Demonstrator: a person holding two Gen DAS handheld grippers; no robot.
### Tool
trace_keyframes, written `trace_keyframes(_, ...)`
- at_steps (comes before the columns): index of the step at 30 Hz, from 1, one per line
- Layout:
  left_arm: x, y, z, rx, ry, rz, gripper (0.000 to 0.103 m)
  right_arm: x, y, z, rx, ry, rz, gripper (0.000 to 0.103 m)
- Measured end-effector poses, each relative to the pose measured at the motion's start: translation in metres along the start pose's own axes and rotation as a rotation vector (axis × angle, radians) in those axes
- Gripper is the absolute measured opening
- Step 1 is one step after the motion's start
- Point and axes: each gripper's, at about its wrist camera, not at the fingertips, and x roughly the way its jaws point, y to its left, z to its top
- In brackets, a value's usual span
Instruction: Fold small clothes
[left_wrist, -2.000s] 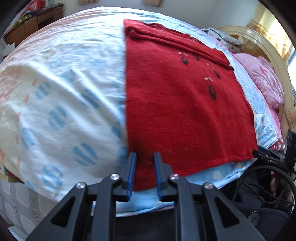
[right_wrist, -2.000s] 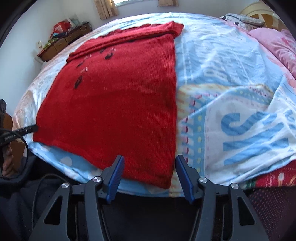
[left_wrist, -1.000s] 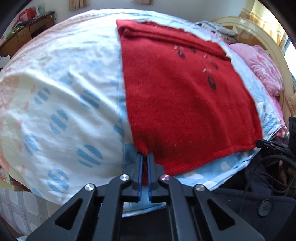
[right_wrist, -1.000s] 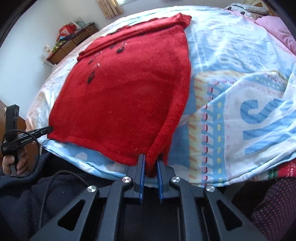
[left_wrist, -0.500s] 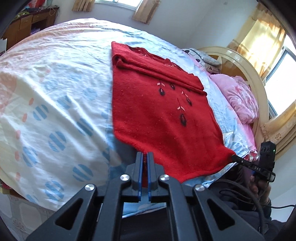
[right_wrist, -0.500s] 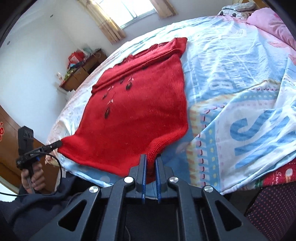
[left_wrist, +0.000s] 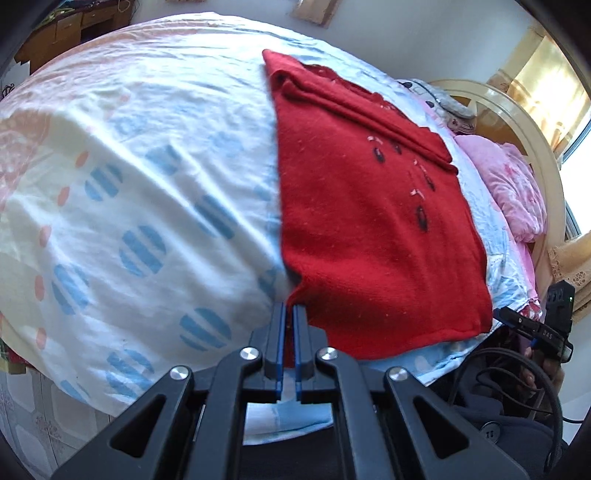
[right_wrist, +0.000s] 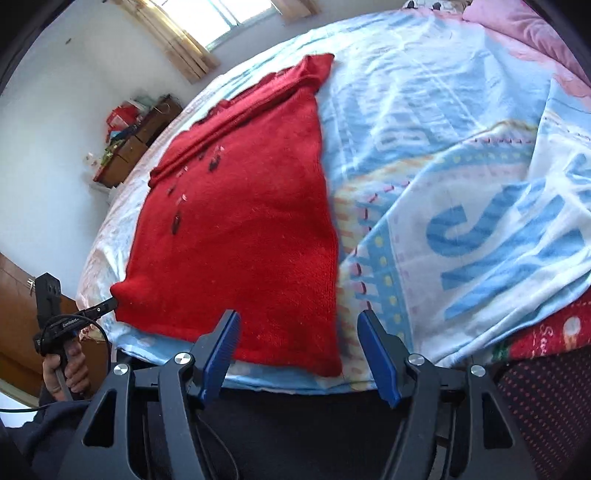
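Note:
A red knit sweater (left_wrist: 369, 221) with small dark motifs lies flat on the bed, its far end folded over. My left gripper (left_wrist: 289, 314) is shut on the sweater's near left corner. In the right wrist view the sweater (right_wrist: 240, 229) lies spread out, and my right gripper (right_wrist: 299, 325) is open, its blue pads either side of the near right corner, which rests on the bed. The left gripper (right_wrist: 110, 304) also shows there, pinching the other near corner.
The bed has a blue and white patterned sheet (left_wrist: 129, 184) and a quilt (right_wrist: 480, 184) with big blue letters. Pink pillows (left_wrist: 517, 192) and a curved headboard (left_wrist: 543, 147) are at the right. A wooden dresser (right_wrist: 129, 147) stands by the wall.
My right gripper has opened and let go of the sweater's near right corner, which dropped onto the bed. My left gripper stays shut on the left corner and has come lower.

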Motion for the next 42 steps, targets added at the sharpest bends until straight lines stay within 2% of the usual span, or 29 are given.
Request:
trace_keyframes(3, 0.000, 0.001, -0.001, 0.008, -0.002, 0.002, 0.004, 0.007, 0.004, -0.003, -0.016, 0.039, -0.007, 0.066)
trace_keyframes(5, 0.001, 0.002, -0.001, 0.012, 0.000, 0.005, 0.004, 0.016, 0.005, -0.006, -0.013, 0.081, -0.019, 0.060)
trace_keyframes(8, 0.004, 0.003, -0.001, 0.010, 0.010, 0.003, 0.004, 0.026, 0.004, -0.009, -0.003, 0.125, -0.012, 0.024)
trace_keyframes(9, 0.004, 0.002, -0.001, 0.010, 0.008, -0.002, 0.004, 0.027, 0.005, -0.010, -0.014, 0.131, -0.010, 0.007)
trace_keyframes(13, -0.015, -0.001, 0.005, -0.001, -0.052, -0.083, 0.004, 0.008, 0.014, -0.006, -0.051, 0.043, 0.025, 0.007)
trace_keyframes(20, -0.044, -0.008, 0.023, -0.054, -0.130, -0.235, 0.002, -0.037, 0.006, 0.010, 0.039, -0.145, 0.263, 0.007)
trace_keyframes(22, -0.050, -0.008, 0.033, -0.071, -0.159, -0.267, 0.002, -0.045, 0.006, 0.017, 0.057, -0.180, 0.290, 0.007)
trace_keyframes(24, -0.053, -0.012, 0.043, -0.075, -0.187, -0.286, 0.002, -0.050, 0.004, 0.025, 0.078, -0.209, 0.315, 0.007)
trace_keyframes(26, -0.051, -0.016, 0.050, -0.051, -0.192, -0.256, 0.002, -0.052, 0.005, 0.032, 0.077, -0.222, 0.311, 0.007)
trace_keyframes(28, -0.043, -0.021, 0.050, 0.003, -0.141, -0.214, 0.002, -0.049, 0.011, 0.037, 0.075, -0.224, 0.290, 0.007)
trace_keyframes(30, -0.032, -0.012, 0.042, -0.008, -0.075, -0.176, 0.006, -0.049, 0.011, 0.039, 0.080, -0.223, 0.295, 0.007)
trace_keyframes(32, -0.025, 0.001, 0.032, -0.043, -0.029, -0.174, 0.022, -0.052, 0.014, 0.039, 0.063, -0.229, 0.295, 0.007)
trace_keyframes(35, -0.016, 0.010, 0.019, -0.087, 0.031, -0.187, 0.040, -0.057, 0.012, 0.038, 0.059, -0.237, 0.306, 0.007)
trace_keyframes(42, 0.018, 0.003, 0.003, -0.102, 0.174, -0.199, 0.041, -0.061, 0.008, 0.035, 0.047, -0.241, 0.300, 0.007)
